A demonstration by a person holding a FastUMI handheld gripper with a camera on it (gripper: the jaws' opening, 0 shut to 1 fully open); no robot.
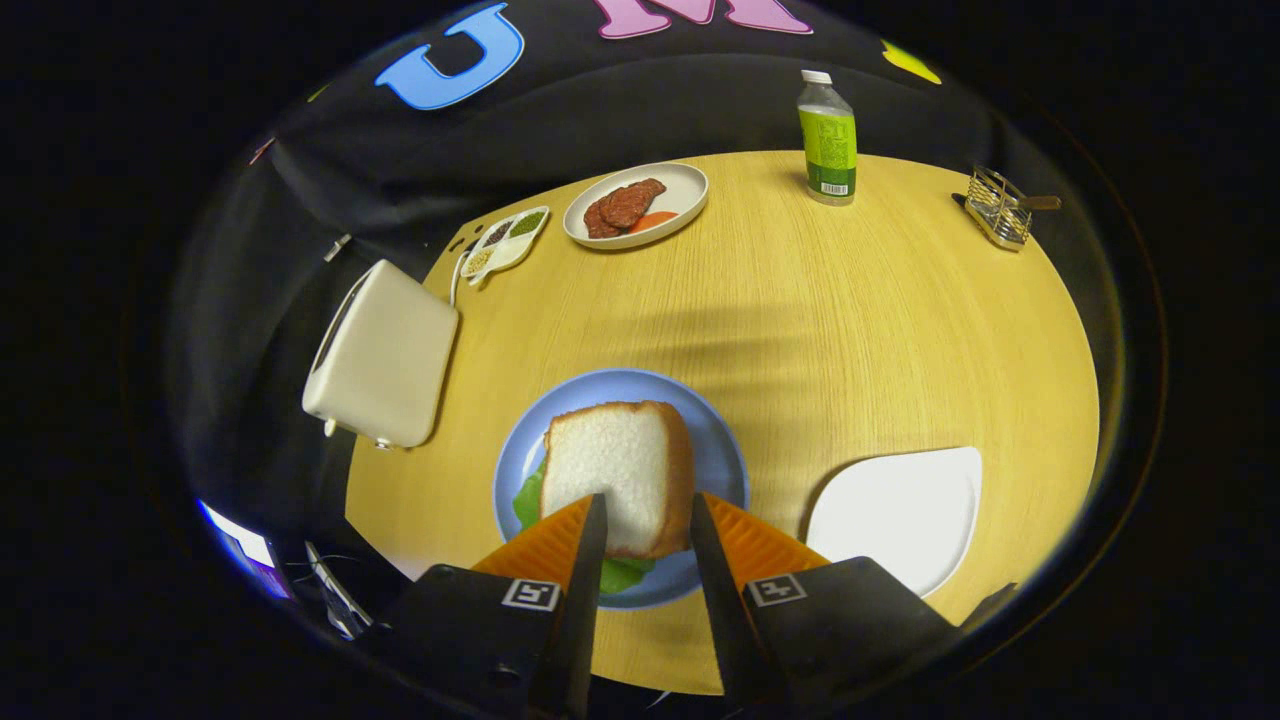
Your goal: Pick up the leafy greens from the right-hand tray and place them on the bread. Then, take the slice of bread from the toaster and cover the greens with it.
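On the tabletop [850,330]:
Bread slice [620,470]: atop leafy greens [527,500] on blue plate [720,450].
Hand-held gripper [645,520]: fingers apart — astride the slice's near edge.
Toaster [385,355]: ten o'clock.

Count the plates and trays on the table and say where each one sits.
4. The blue plate holds the bread, just ahead of the gripper. The white tray lies right of it. The meat plate and compartment tray sit beyond the toaster.
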